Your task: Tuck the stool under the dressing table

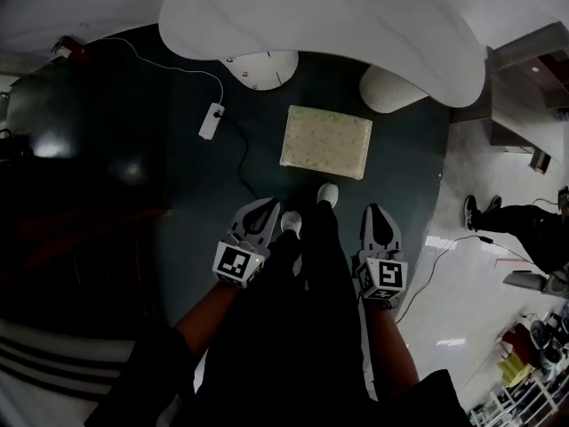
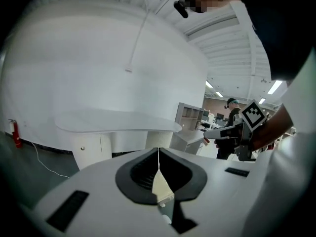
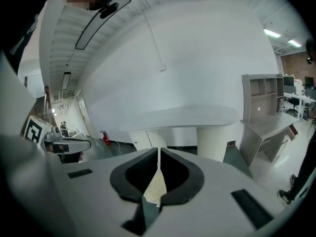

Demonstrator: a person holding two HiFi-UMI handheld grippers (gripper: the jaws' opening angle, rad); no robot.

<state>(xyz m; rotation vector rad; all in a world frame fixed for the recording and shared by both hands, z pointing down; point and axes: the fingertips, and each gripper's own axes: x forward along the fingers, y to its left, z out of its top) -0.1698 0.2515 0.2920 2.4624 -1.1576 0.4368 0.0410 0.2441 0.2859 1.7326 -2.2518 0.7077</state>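
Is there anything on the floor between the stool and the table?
No. In the head view only bare dark floor lies between the stool and the dressing table. The table's two ribbed white legs stand off to either side.

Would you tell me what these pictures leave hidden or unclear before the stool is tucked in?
- Legs of the stool: head view, hidden beneath its own seat.
- Room under the dressing table: head view, covered by its top.
- Small white box left of the stool: head view, too small to identify.
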